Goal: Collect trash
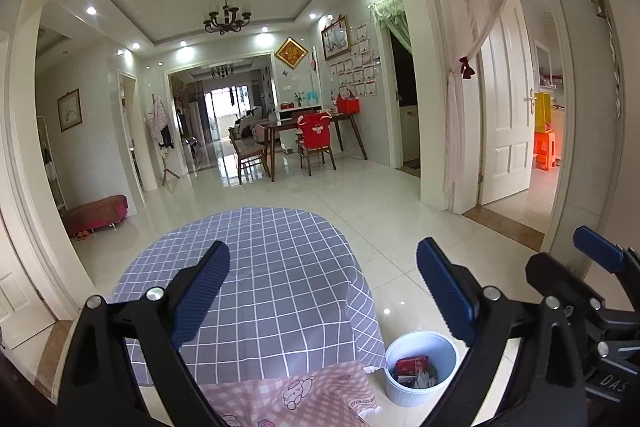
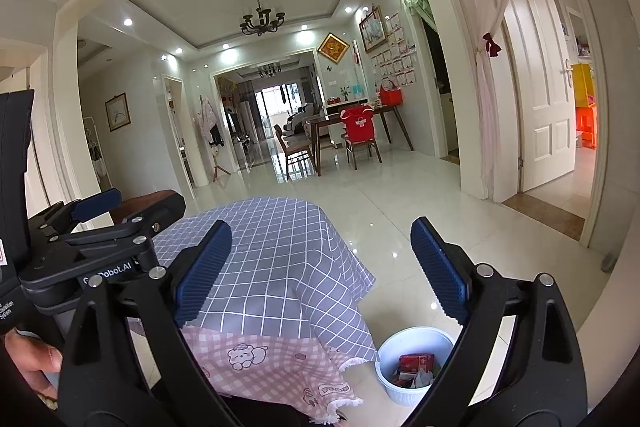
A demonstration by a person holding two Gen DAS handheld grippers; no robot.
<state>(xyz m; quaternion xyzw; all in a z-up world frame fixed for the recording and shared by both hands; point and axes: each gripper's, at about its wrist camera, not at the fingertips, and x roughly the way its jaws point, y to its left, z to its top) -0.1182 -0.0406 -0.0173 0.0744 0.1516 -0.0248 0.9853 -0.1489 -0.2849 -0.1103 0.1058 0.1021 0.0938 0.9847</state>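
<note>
Both grippers, left gripper and right gripper, fingers spread wide, nothing between. White bin on floor, right of grey checked table, holds red packet, possibly wrappers.

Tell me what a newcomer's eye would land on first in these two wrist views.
The white trash bin on the floor to the right of the table, with a red wrapper and other scraps inside. Next, the grey checked tablecloth on the table, laid over a pink cartoon-print cloth that shows along its near edge. Both open, empty grippers, left and right, frame the scene.
</note>
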